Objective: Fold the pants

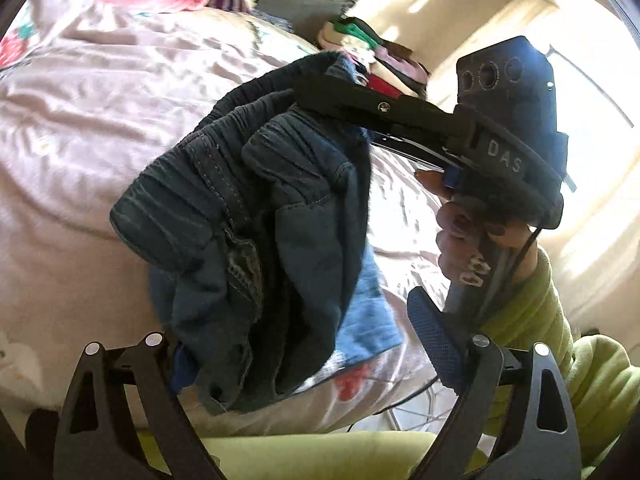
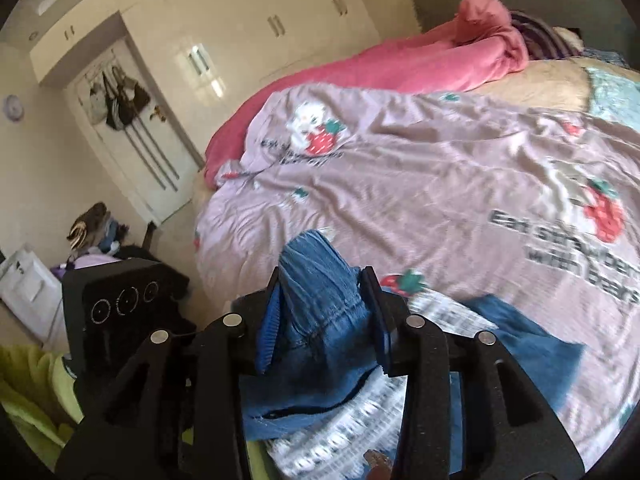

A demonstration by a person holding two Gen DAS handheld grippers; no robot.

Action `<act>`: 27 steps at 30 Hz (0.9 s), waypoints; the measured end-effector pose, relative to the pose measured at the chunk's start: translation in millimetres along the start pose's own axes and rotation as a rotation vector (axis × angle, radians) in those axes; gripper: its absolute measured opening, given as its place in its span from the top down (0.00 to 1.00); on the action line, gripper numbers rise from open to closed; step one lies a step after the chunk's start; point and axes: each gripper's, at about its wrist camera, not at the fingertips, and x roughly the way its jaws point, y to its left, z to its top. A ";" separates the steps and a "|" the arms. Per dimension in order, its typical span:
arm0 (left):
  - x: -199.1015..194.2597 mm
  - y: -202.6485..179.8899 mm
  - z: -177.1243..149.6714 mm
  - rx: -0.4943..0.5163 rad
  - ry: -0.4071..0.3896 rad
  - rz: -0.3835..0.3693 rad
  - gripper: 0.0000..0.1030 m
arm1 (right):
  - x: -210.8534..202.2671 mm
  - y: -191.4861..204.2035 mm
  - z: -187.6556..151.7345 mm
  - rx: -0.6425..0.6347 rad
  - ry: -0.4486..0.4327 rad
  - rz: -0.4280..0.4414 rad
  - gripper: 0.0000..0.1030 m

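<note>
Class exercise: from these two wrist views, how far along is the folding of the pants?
Done: nothing folded; the pants hang bunched above the bed cover. In hand: the right gripper clamps the waistband; the left gripper is open, holding nothing. Left: spreading them flat and every fold.

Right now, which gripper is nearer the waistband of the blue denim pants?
Right. The right gripper has its fingers closed on the gathered waistband of the blue denim pants, holding them above the bed. The left gripper is open just below the hanging fabric, gripping nothing.

Both wrist views close, angled down over bed (image 2: 440,168); share jeans (image 1: 256,216).
</note>
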 end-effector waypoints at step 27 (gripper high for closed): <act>6.1 -57.1 -25.7 0.231 0.063 0.188 0.04 | -51.0 -54.2 -73.4 0.134 0.026 -0.374 0.32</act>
